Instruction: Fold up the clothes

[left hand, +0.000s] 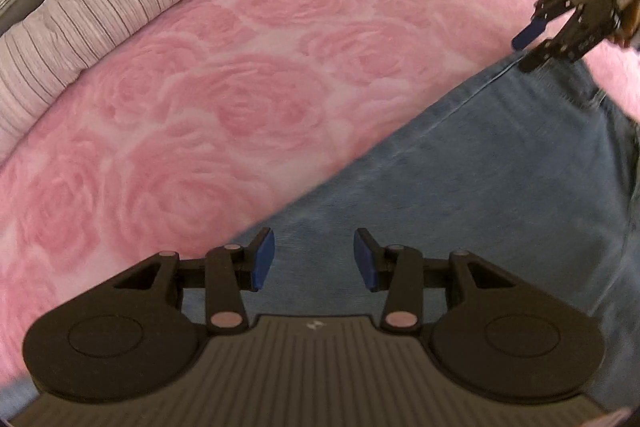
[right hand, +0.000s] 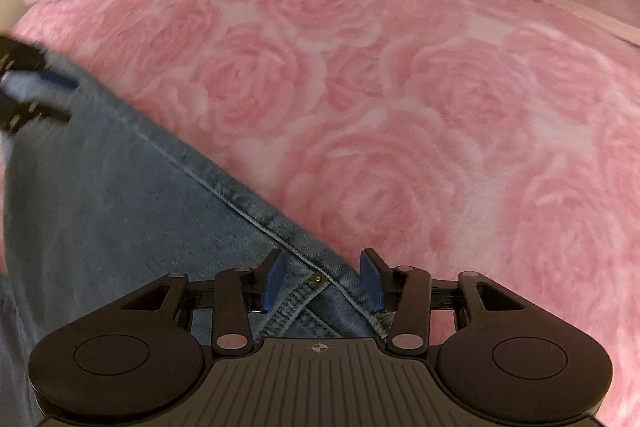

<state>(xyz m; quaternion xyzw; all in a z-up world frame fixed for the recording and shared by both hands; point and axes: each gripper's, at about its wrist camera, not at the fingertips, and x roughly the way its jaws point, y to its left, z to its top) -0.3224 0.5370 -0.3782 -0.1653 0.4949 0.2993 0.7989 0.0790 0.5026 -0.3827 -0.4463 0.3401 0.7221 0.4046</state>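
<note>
Fingers (left hand: 314,259) spread above faded blue jeans (left hand: 500,187), flat on rose blanket (left hand: 240,99).

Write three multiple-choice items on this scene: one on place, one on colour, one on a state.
1. Where do the jeans lie?
A. on the rose-patterned blanket
B. on a wooden floor
C. in a basket

2. What colour are the left gripper's pads?
A. red
B. blue
C. white

3. How does the right gripper stand?
A. shut tight on a sock
B. holding a hanger
C. open, denim seam between its jaws

Key: A, denim rests on pink roses; B, both pads look blue; C, gaps show beside the pads.
</note>
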